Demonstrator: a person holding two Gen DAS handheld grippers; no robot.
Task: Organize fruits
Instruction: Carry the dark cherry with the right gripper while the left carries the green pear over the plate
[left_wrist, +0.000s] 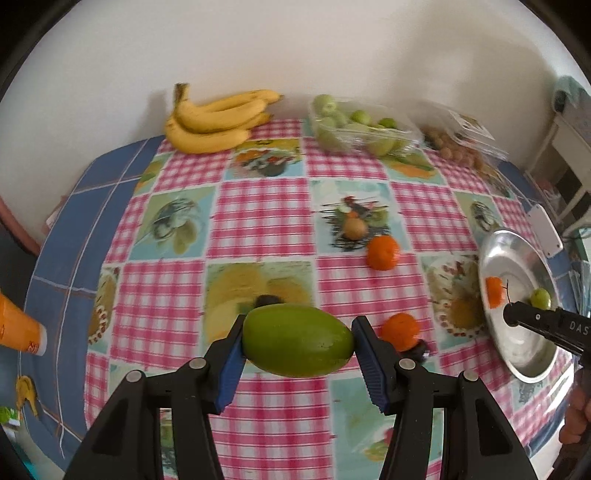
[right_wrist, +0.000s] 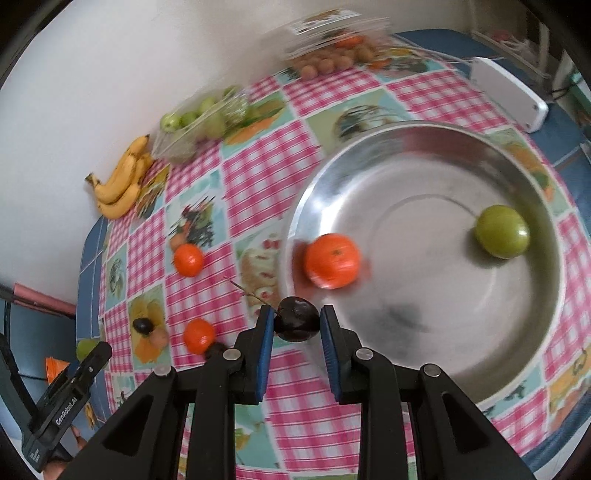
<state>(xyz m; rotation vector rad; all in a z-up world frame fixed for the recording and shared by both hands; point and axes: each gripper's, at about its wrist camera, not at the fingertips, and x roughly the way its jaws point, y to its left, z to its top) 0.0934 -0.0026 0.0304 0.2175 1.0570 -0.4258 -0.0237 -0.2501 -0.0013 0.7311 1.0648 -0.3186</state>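
Note:
My left gripper (left_wrist: 297, 341) is shut on a green mango (left_wrist: 295, 339), held above the table. My right gripper (right_wrist: 297, 325) is shut on a dark cherry (right_wrist: 297, 324) with a thin stem, at the near rim of the steel bowl (right_wrist: 436, 147). In the bowl lie an orange mandarin (right_wrist: 331, 260) and a green fruit (right_wrist: 501, 231). Two mandarins lie on the cloth (left_wrist: 383, 252) (left_wrist: 400, 330). A dark fruit (left_wrist: 419, 350) lies beside the nearer mandarin. The bowl also shows at the right of the left wrist view (left_wrist: 517, 354).
Bananas (left_wrist: 218, 122), a clear tray of green fruit (left_wrist: 358, 125) and an open clear box of small brown fruit (left_wrist: 458, 146) stand along the wall. A white device (right_wrist: 509, 92) lies behind the bowl. An orange cup (left_wrist: 18, 325) is at the left edge.

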